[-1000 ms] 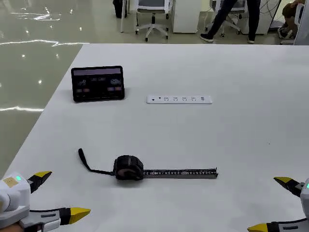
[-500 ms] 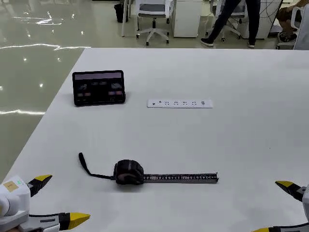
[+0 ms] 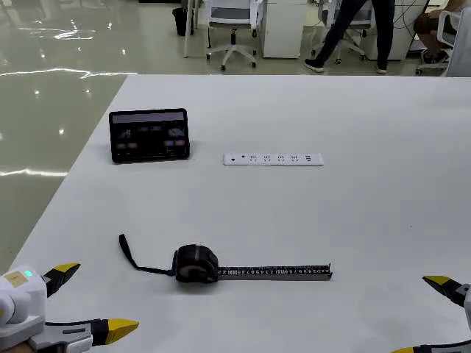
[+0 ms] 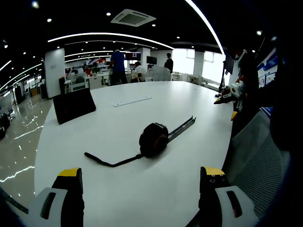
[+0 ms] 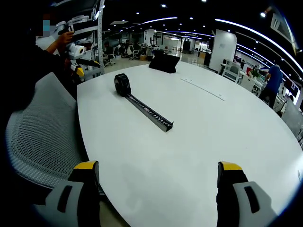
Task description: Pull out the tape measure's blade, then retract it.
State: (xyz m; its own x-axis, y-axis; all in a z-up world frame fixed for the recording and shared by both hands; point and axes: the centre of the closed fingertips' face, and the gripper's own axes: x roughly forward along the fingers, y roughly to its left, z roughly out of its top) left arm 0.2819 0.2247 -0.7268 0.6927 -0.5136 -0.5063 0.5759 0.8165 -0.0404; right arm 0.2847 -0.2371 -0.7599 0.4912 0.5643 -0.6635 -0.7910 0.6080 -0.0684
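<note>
Head view: tape measure [image 3: 196, 263] lies on the white table [image 3: 368, 206] near the front edge, roughly btwn my two grippers. Blade [image 3: 276, 272] is out, flat on the table, running right from the case. Black strap [image 3: 136, 254] trails off left. L gripper [image 3: 92, 298] sits bottom-left, jaws spread, nothing in them. R gripper [image 3: 423, 316] sits bottom-right, jaws apart, empty too. Both are well apart from the tape. Further back are a tablet [image 3: 149, 134] and a power strip [image 3: 273, 159].

Left gripper view: jaws wide apart, holding nothing. Tape measure [image 4: 154, 139] is ahead at centre, its blade [image 4: 181, 129] pointing away to the right.

Right gripper view: jaws wide, empty. The blade [image 5: 149, 112] tip is nearest me and the case [image 5: 122, 84] is at the far end. A mesh chair [image 5: 38, 142] is at left.
</note>
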